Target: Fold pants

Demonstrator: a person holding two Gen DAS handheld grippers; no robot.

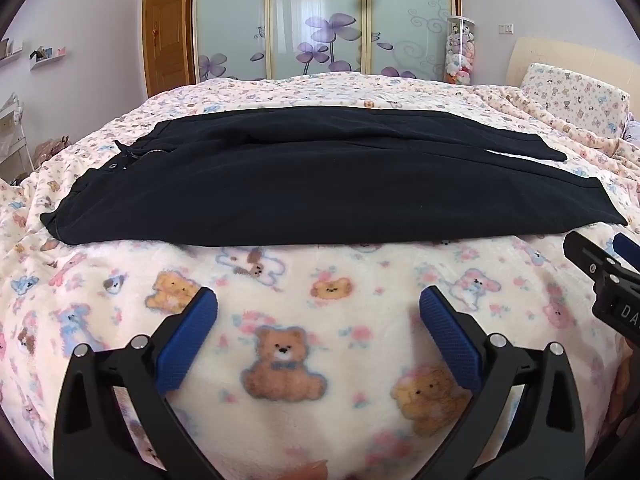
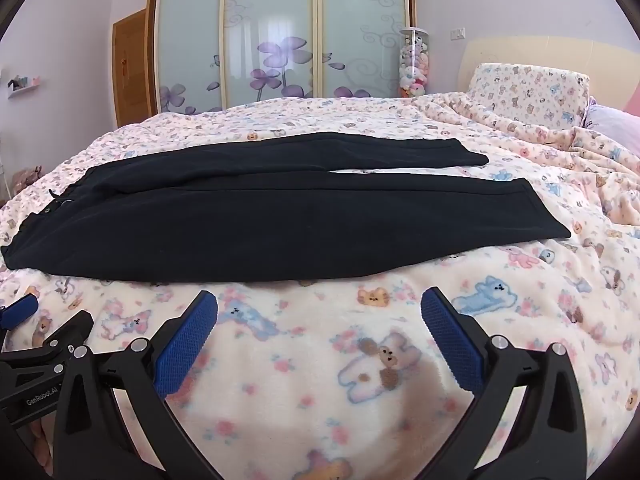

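Note:
Black pants (image 1: 312, 184) lie flat across the bed, waistband at the left, both legs stretched to the right. They also show in the right wrist view (image 2: 280, 220). My left gripper (image 1: 318, 308) is open and empty, hovering over the blanket in front of the pants' near edge. My right gripper (image 2: 319, 308) is open and empty too, in front of the near leg. The right gripper also shows at the right edge of the left wrist view (image 1: 604, 268). The left gripper shows at the left edge of the right wrist view (image 2: 44, 332).
A teddy-bear print blanket (image 1: 344, 344) covers the bed. A pillow (image 2: 528, 92) and rumpled bedding lie at the right. A sliding-door wardrobe (image 1: 320, 20), a wooden door (image 1: 168, 36) and a tube of plush toys (image 1: 460, 52) stand behind the bed.

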